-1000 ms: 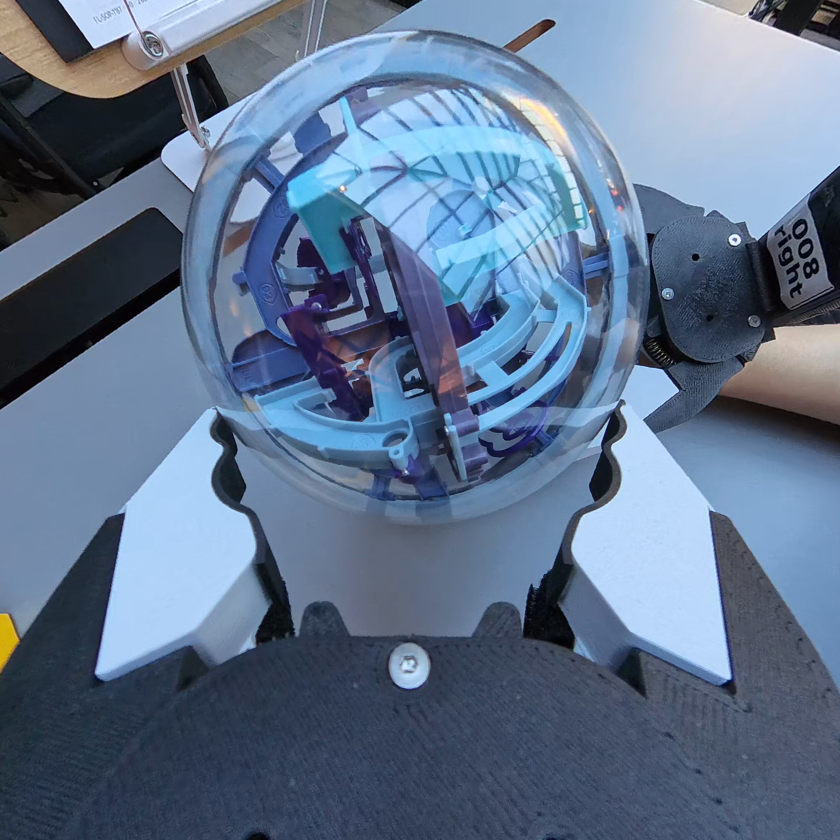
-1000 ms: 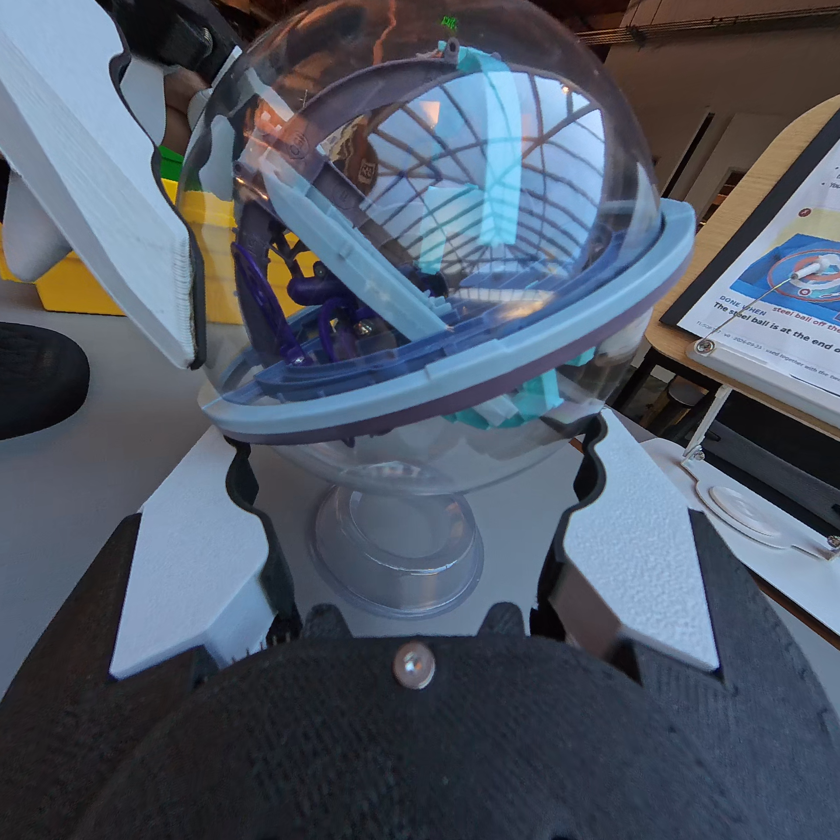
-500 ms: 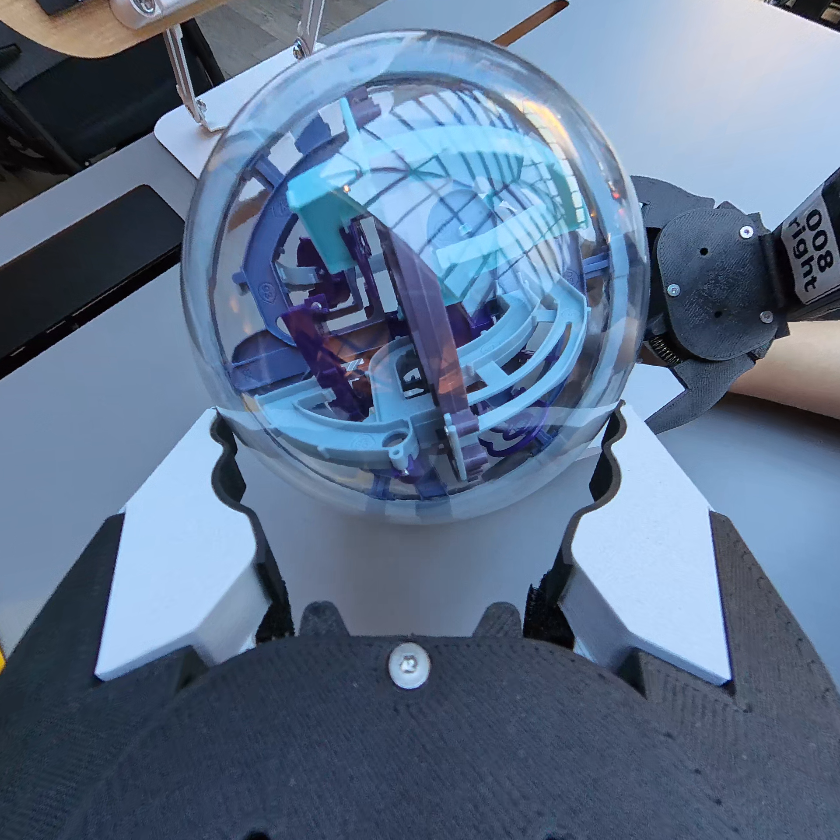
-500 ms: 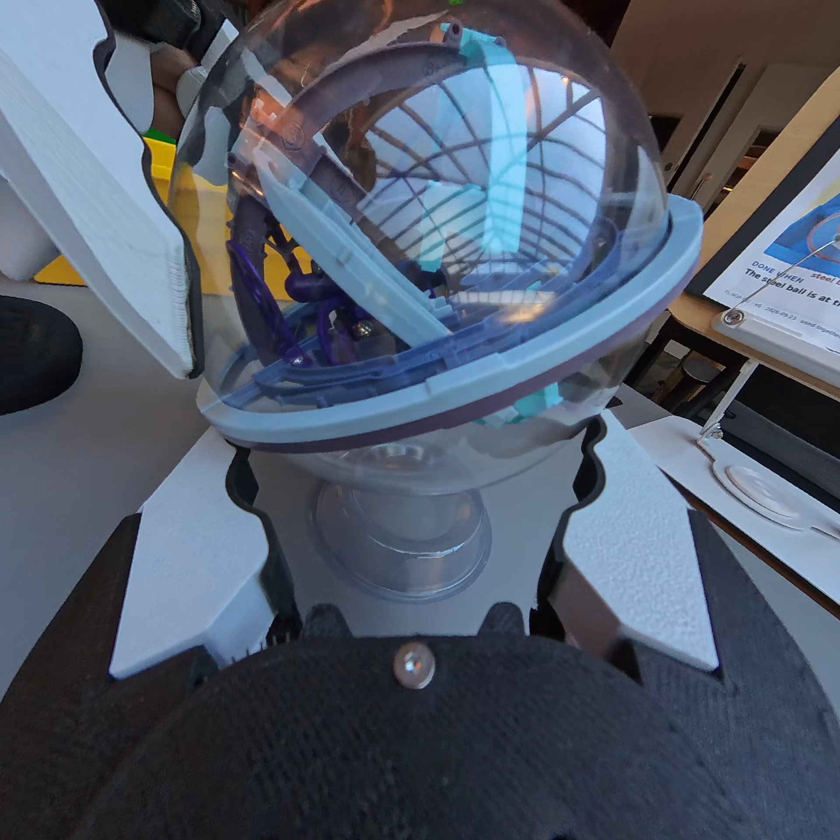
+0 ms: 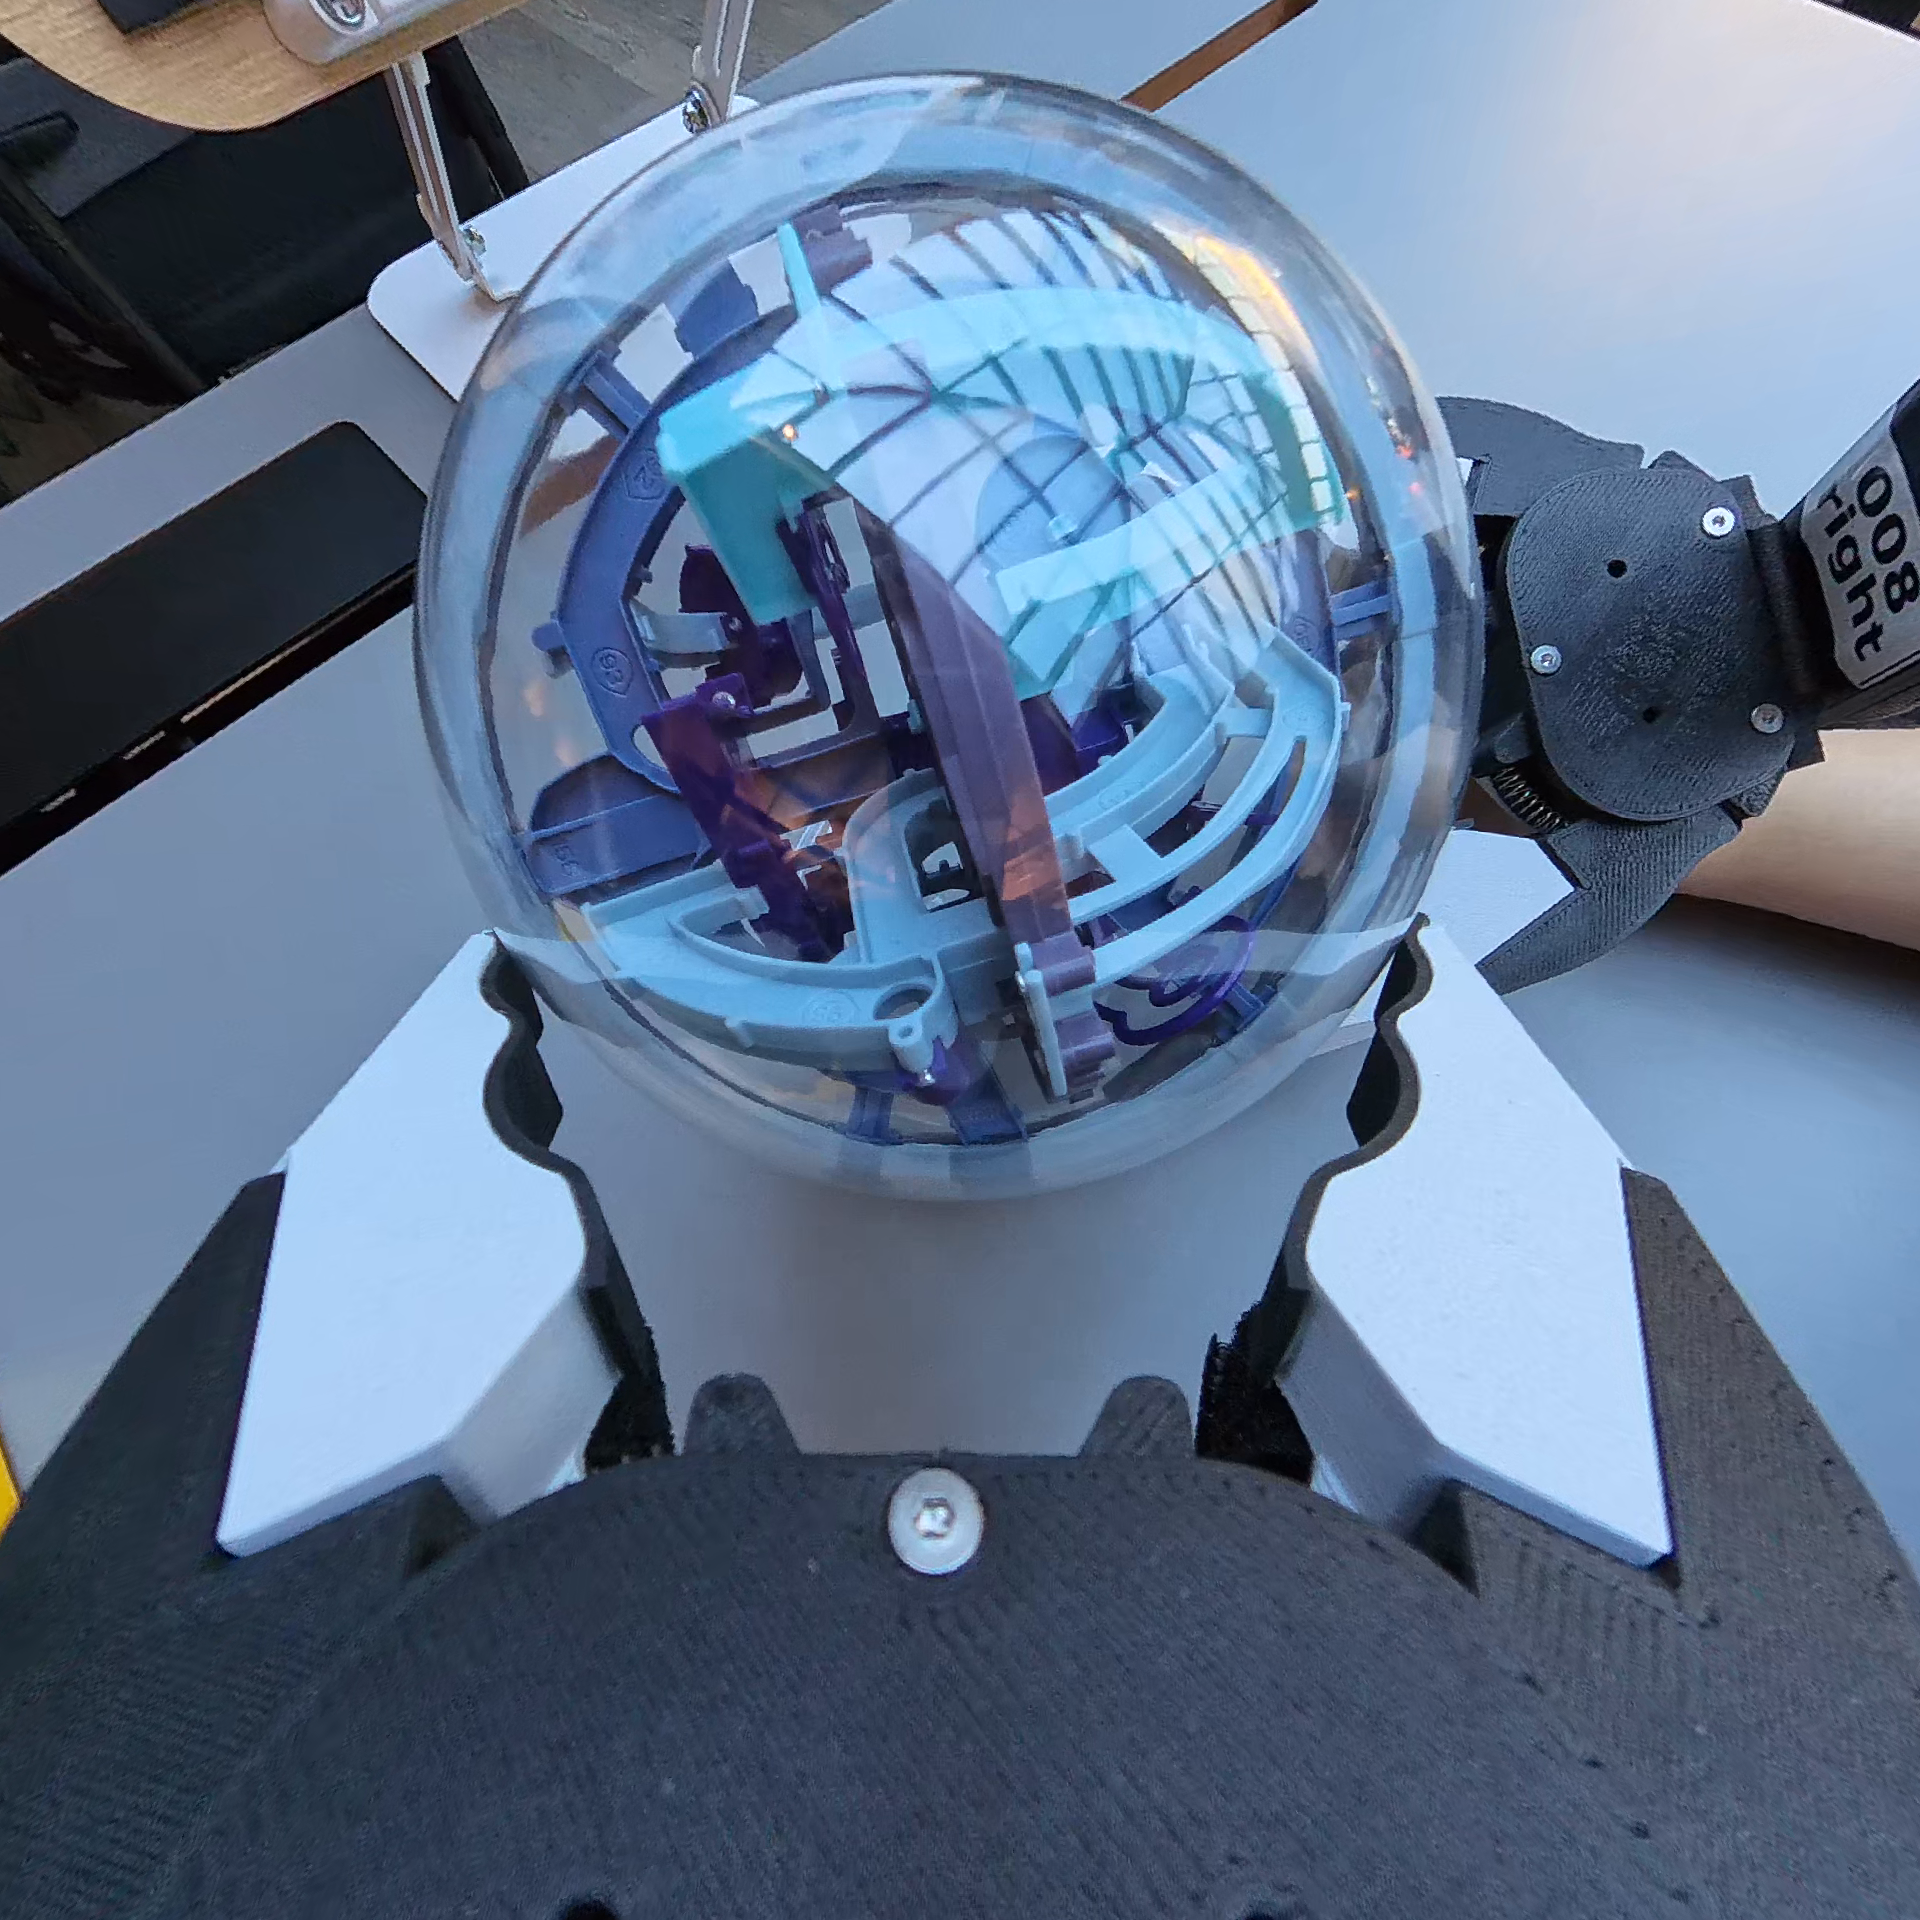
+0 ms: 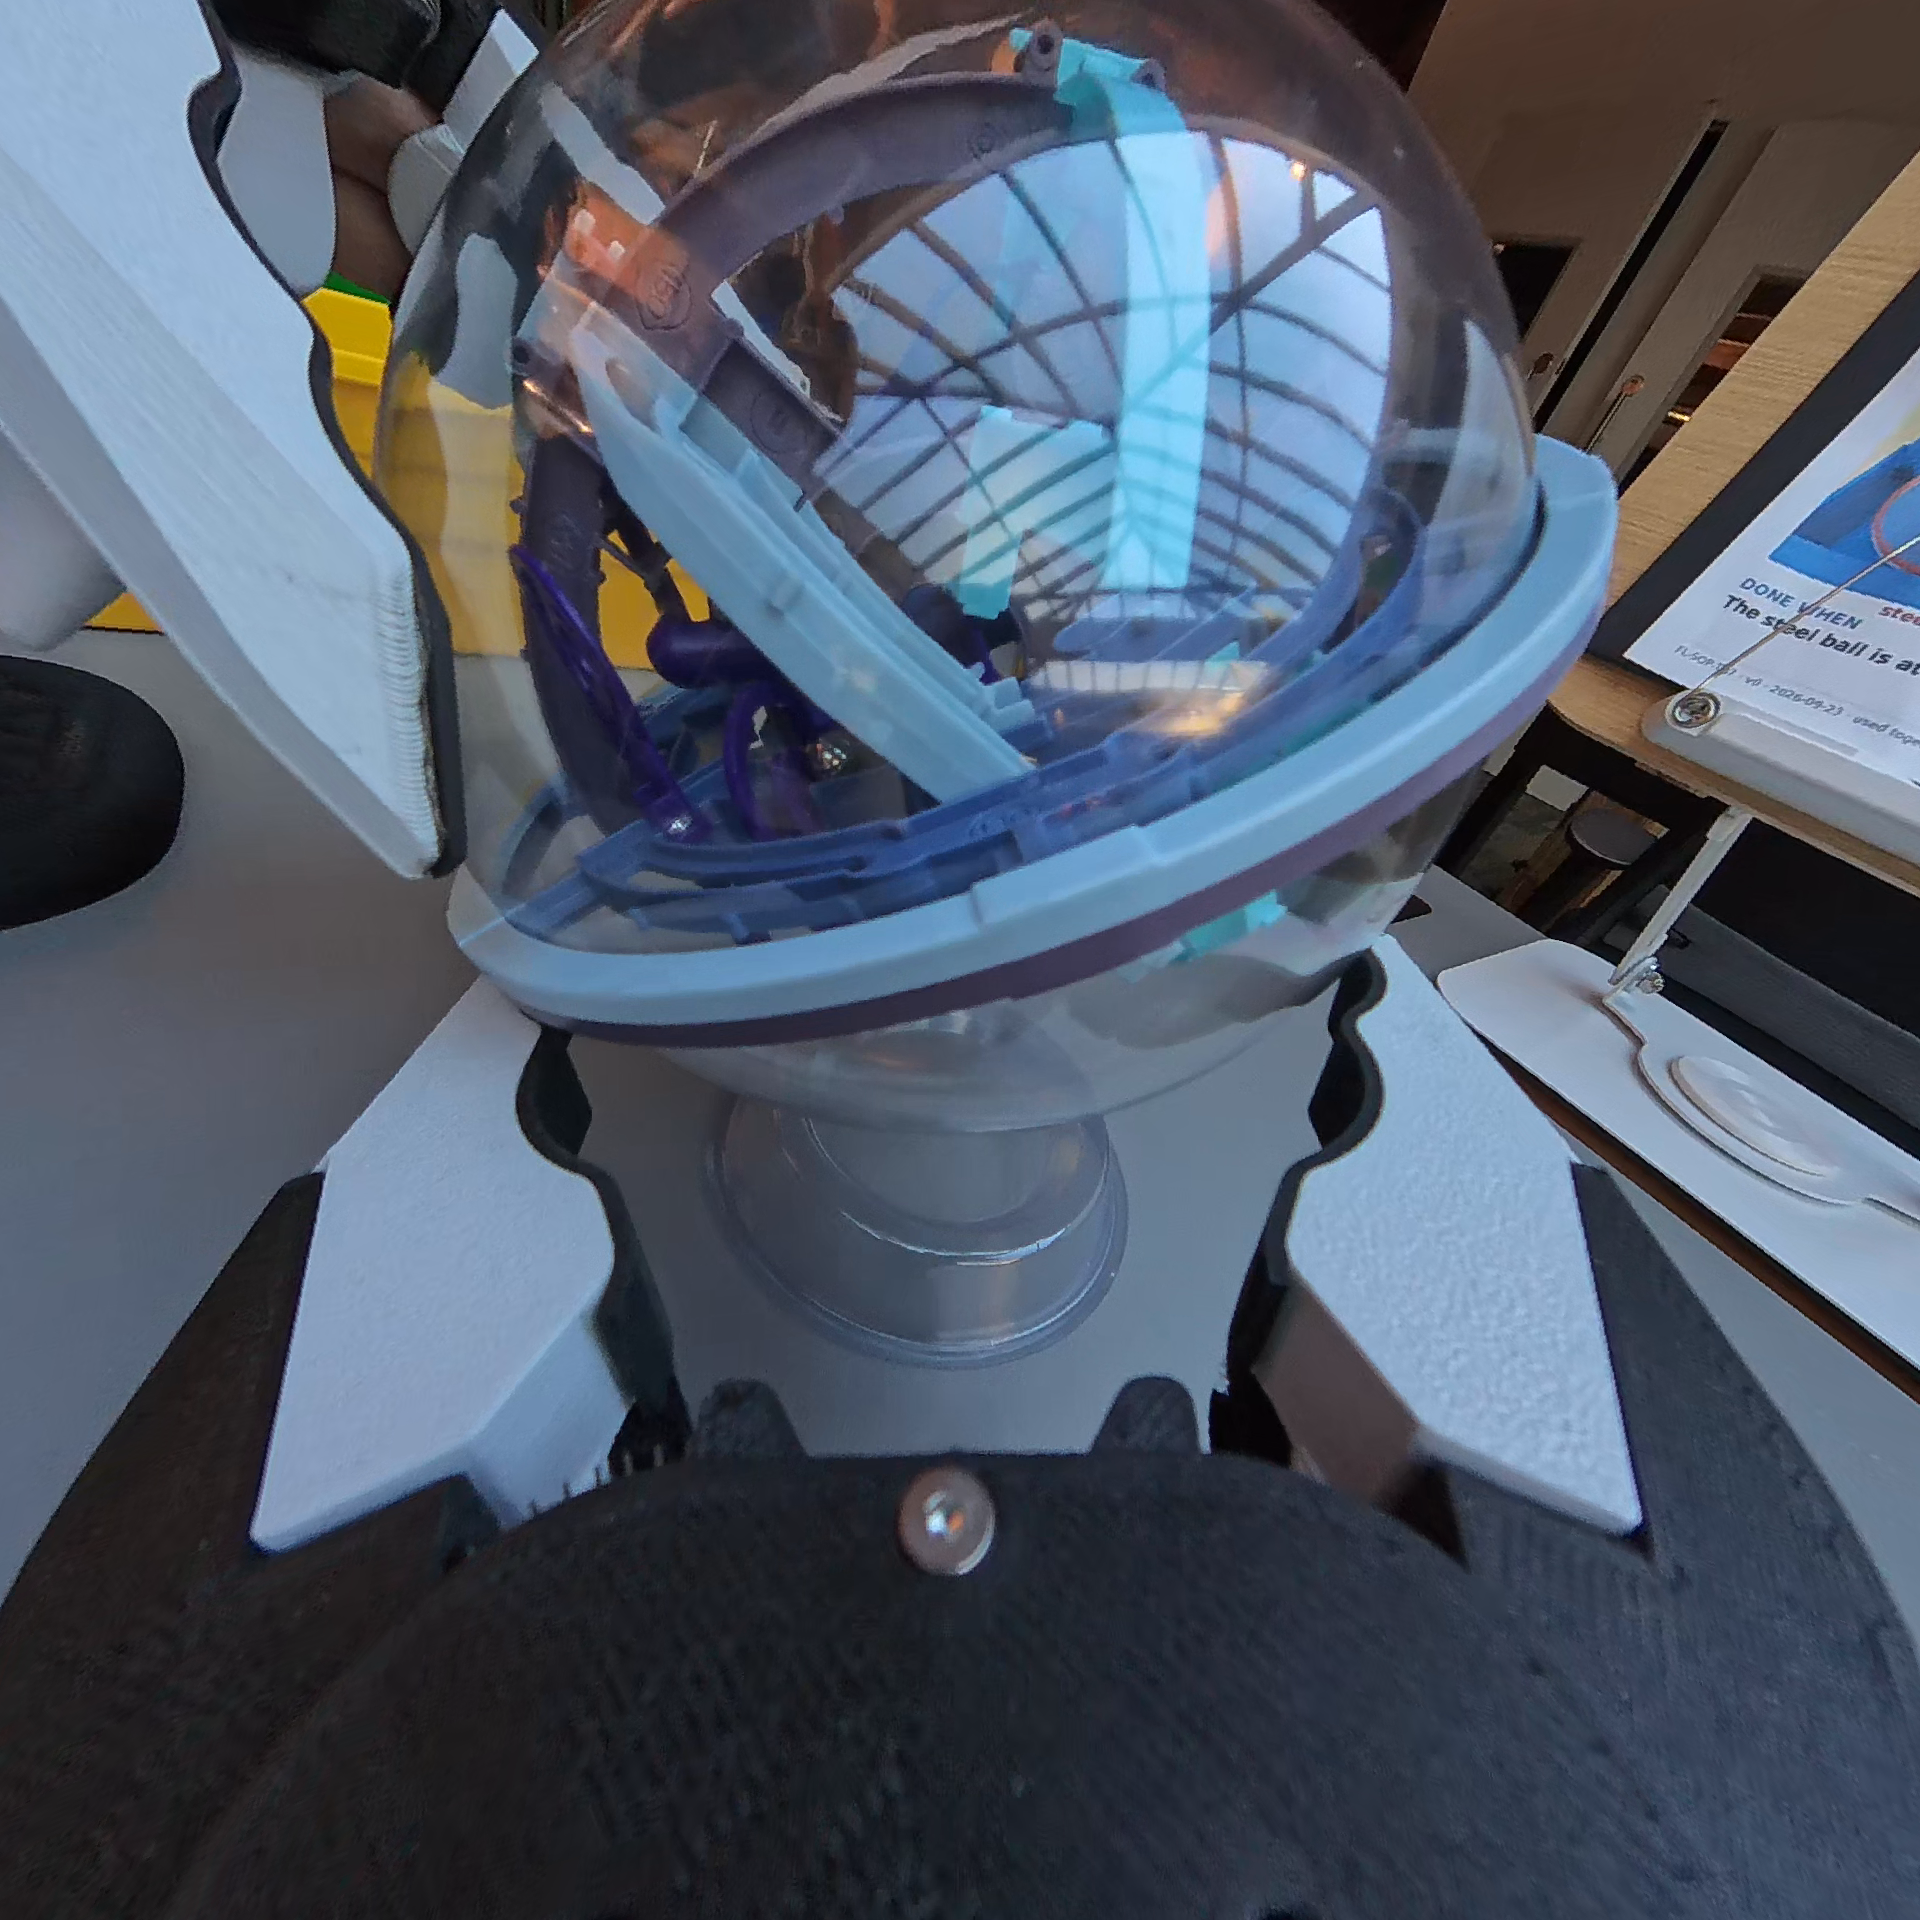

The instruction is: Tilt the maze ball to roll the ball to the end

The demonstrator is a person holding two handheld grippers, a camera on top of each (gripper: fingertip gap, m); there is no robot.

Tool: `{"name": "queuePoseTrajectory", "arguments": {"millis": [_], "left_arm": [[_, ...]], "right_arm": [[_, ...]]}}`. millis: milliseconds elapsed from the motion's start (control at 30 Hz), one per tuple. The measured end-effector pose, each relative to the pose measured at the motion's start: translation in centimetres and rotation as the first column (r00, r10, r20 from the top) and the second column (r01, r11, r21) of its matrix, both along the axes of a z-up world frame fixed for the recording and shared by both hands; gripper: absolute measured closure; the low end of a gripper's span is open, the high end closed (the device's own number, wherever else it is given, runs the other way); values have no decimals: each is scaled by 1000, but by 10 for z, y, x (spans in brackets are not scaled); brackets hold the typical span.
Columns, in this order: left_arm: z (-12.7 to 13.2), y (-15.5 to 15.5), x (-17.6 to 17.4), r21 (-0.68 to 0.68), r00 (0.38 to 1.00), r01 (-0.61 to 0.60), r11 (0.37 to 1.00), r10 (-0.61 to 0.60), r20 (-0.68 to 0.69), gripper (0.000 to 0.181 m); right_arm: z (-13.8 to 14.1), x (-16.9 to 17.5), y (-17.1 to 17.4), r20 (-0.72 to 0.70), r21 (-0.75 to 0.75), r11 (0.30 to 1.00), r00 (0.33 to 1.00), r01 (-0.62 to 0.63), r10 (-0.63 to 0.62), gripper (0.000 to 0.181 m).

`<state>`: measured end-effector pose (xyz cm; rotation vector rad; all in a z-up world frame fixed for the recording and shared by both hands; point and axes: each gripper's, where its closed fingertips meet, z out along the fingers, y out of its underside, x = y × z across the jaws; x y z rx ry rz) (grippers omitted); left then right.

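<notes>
The maze ball (image 5: 945,623) is a clear sphere with blue, teal and purple tracks inside. My left gripper (image 5: 951,945) is shut on it, with its white fingers (image 5: 416,1195) against the lower sides. My right gripper (image 6: 951,1018) is shut on it from the other side, just under the pale blue equator ring (image 6: 1039,935), which tilts up to the right. The right gripper also shows in the left wrist view (image 5: 1642,675). The left gripper's finger shows in the right wrist view (image 6: 208,468). A small shiny ball (image 6: 831,756) seems to sit among the purple tracks.
A clear plastic stand (image 6: 914,1236) sits on the grey table (image 5: 208,935) under the sphere. A sheet holder on a white base (image 6: 1714,1060) is at the right. A yellow box (image 6: 353,322) is behind. A black pad (image 5: 187,603) lies at the left. A person's forearm (image 5: 1829,842) is at the right.
Both grippers have moved together with the sphere in them. The equator ring tilts more steeply and the stand sits a little farther below. The grip is unchanged.
</notes>
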<state>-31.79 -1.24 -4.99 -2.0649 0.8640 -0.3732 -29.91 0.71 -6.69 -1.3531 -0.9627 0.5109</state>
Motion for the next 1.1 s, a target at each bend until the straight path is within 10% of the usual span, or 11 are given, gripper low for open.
{"name": "queuePoseTrajectory", "arguments": {"millis": [567, 1100], "left_arm": [[4, -1, 1, 26, 1000, 0, 1000, 0, -4, 27], [72, -1, 15, 49, 994, 58, 997, -53, -93, 26]], "right_arm": [[3, 1, 0, 19, 19, 1000, 1000, 5, -5, 37], [62, 10, -5, -109, -74, 995, 992, 61, -68, 37]]}}
